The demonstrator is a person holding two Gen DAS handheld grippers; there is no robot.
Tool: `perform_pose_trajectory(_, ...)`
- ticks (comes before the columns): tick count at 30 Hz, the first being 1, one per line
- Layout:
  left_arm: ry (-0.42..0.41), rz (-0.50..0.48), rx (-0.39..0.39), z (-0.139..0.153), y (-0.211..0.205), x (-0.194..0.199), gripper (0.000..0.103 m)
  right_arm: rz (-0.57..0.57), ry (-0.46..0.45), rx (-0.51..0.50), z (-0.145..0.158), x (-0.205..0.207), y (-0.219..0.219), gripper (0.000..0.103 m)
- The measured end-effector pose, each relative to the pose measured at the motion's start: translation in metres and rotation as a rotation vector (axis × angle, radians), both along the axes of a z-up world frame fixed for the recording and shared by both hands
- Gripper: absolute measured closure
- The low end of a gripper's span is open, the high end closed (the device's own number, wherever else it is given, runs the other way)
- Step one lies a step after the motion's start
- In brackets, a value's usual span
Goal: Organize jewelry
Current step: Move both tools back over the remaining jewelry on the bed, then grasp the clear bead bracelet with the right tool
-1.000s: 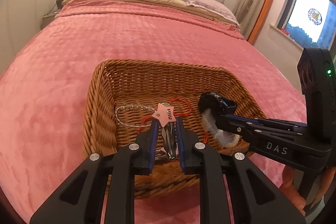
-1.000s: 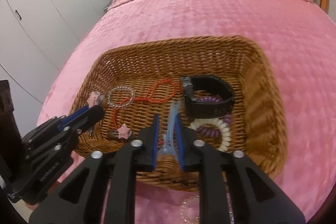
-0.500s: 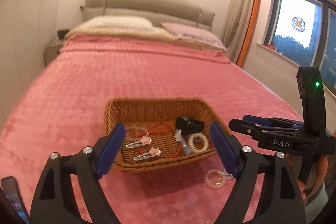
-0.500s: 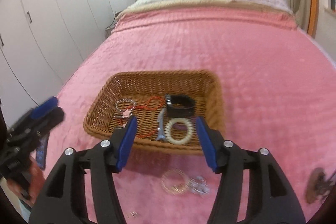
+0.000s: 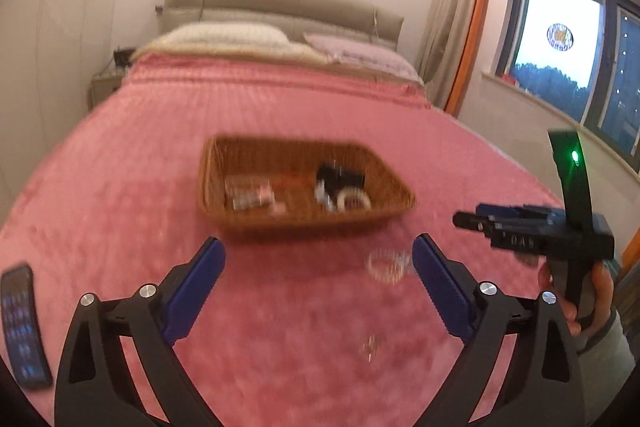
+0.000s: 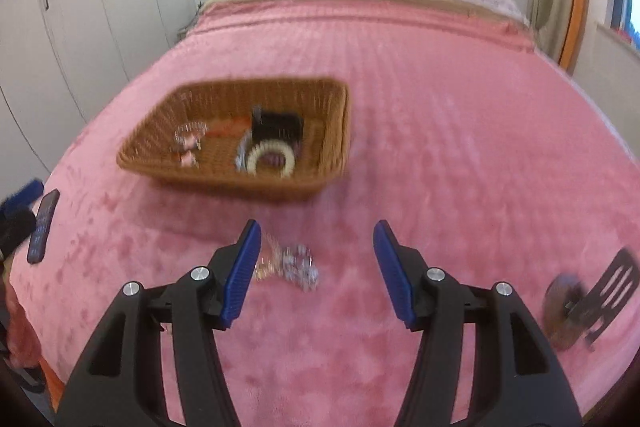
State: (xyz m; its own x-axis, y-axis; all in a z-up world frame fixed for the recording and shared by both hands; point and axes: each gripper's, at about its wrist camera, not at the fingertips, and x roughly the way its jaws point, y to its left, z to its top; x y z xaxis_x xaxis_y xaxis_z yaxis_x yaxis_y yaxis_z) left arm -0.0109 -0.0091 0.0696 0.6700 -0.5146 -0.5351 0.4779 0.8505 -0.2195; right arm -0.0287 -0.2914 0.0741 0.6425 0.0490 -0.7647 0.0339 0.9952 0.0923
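Pink bed (image 6: 440, 147); wicker basket (image 6: 336, 131) holds black watch (image 6: 276, 125), white coil tie (image 6: 270, 157); both grippers (image 5: 318, 283) (image 6: 316, 267) spread, empty

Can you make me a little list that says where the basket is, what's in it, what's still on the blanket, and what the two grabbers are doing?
basket: wicker basket on the pink blanket
inside: black band, cream coil ring, red cord, blurry small pieces
still on blanket: sparkly bracelets in front of basket
phone: at blanket's left edge
left gripper: open, empty
right gripper: open, empty, above the bracelets
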Motion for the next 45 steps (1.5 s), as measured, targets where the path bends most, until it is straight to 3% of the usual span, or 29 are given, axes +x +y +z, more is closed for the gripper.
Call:
perform_pose_trajectory(4, 0.109, -0.037, 0.007, -0.039, -0.006, -0.001, 0.021, -0.006, 0.052, 0.035, -0.030, 0.002, -0.002, 0.048)
perform_pose_trajectory(6, 0.163, -0.072, 0.016, -0.058, -0.011, -0.001, 0.025, 0.002, 0.079, 0.043, -0.043, 0.005, -0.001, 0.055)
perform_pose_trajectory(9, 0.215, -0.114, 0.025, -0.077, -0.020, 0.000, 0.029, 0.020, 0.115, 0.041, -0.060, 0.009, 0.004, 0.064)
perform_pose_trajectory(13, 0.263, -0.164, 0.050, -0.096, -0.035, -0.001, 0.039, 0.043, 0.126, 0.030, -0.071, 0.010, 0.011, 0.065)
perform_pose_trajectory(21, 0.269, -0.204, 0.104, -0.110, -0.058, -0.004, 0.041, 0.063, 0.132, 0.001, -0.078, 0.024, 0.020, 0.066)
perform_pose_trajectory(26, 0.275, -0.207, 0.095, -0.111, -0.059, -0.001, 0.041, 0.071, 0.073, 0.005, -0.064, 0.022, 0.026, 0.066)
perform_pose_trajectory(32, 0.276, -0.208, 0.106, -0.110, -0.062, -0.001, 0.041, 0.119, 0.107, 0.013, -0.065, 0.053, 0.033, 0.083)
perform_pose_trajectory(35, 0.279, -0.211, 0.109, -0.110, -0.065, 0.001, 0.044, 0.172, 0.147, 0.034, -0.074, 0.065, 0.037, 0.084)
perform_pose_trajectory(38, 0.279, -0.219, 0.109, -0.110, -0.066, 0.003, 0.044, 0.209, 0.165, -0.015, -0.084, 0.068, 0.046, 0.084)
perform_pose_trajectory(41, 0.274, -0.222, 0.121, -0.111, -0.068, 0.004, 0.045, 0.225, 0.157, -0.032, -0.086, 0.066, 0.049, 0.093)
perform_pose_trajectory(45, 0.264, -0.212, 0.174, -0.114, -0.073, 0.003, 0.053, 0.251, 0.136, -0.008, -0.082, 0.058, 0.054, 0.094)
